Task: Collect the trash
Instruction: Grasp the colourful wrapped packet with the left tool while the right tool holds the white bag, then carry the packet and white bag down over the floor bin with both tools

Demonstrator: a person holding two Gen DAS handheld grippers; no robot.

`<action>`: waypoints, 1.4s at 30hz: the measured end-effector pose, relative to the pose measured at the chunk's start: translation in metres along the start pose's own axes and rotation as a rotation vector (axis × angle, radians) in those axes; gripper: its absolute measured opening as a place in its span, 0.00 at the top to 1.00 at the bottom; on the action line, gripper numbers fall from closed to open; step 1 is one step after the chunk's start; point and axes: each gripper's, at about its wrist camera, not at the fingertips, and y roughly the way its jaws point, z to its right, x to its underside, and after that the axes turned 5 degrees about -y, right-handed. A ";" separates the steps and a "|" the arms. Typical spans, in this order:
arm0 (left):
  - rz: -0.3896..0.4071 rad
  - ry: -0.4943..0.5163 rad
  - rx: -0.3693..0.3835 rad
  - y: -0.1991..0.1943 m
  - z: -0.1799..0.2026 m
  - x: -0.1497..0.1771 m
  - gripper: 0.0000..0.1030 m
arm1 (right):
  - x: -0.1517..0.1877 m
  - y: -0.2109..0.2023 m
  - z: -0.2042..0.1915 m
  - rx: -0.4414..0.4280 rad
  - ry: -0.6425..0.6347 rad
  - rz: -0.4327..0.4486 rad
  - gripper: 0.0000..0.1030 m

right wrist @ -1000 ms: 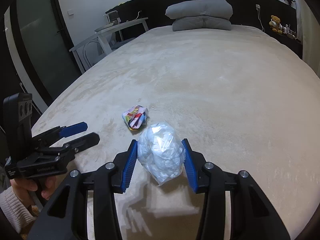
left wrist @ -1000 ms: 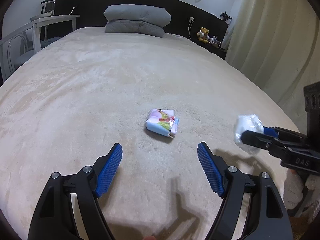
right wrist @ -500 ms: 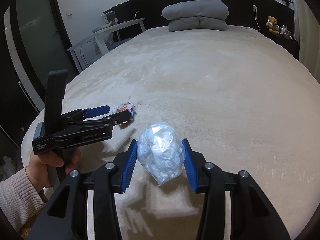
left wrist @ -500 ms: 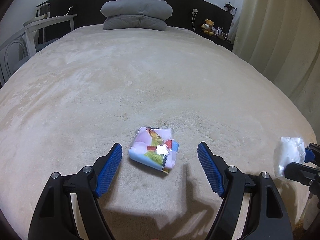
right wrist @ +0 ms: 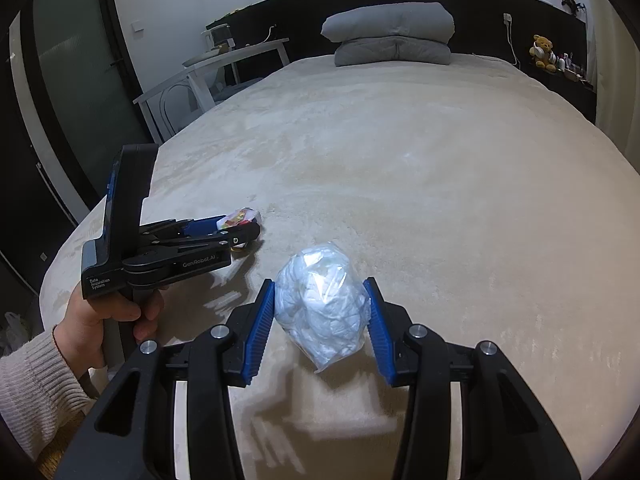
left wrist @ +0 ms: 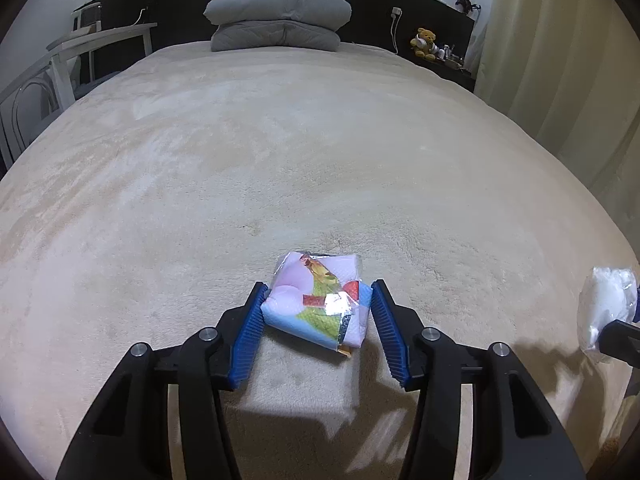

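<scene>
Left wrist view: left gripper (left wrist: 318, 320), black frame with ribbed blue pads, jaws just narrowed onto the flat colourful printed wrapper packet (left wrist: 316, 302). Left pad against the packet's left edge, right pad at its right edge; packet resting on the beige plush bedspread (left wrist: 280, 152) directly between the fingertips.

Right wrist view: right gripper (right wrist: 322, 312) clamped on a crumpled clear plastic bag of white tissue (right wrist: 322, 308), held between both pads above the bedspread. To its left and slightly ahead, the left gripper seen side-on, carried by a hand (right wrist: 100, 316) in a cream ribbed knit sleeve (right wrist: 32, 392), packet at its tips.

Far ahead of both tools: stacked grey pillows (left wrist: 278, 20) against a black headboard (left wrist: 180, 8); small brown teddy bear (left wrist: 425, 42) to the right.
</scene>
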 end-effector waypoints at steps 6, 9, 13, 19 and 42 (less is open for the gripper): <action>0.019 0.003 0.006 -0.019 0.006 0.007 0.50 | 0.004 -0.010 -0.001 0.007 0.026 0.013 0.56; 0.033 -0.020 0.020 -0.036 0.008 0.012 0.50 | 0.007 -0.019 -0.002 0.002 0.046 0.023 0.56; 0.065 -0.018 0.034 -0.065 0.015 0.020 0.50 | 0.013 -0.034 -0.011 0.008 0.051 0.044 0.56; 0.116 -0.009 0.051 -0.111 0.022 0.040 0.50 | 0.030 -0.063 -0.022 -0.015 0.084 0.087 0.56; 0.162 -0.056 0.129 -0.246 0.054 0.192 0.50 | 0.173 -0.167 -0.097 -0.002 0.110 0.112 0.56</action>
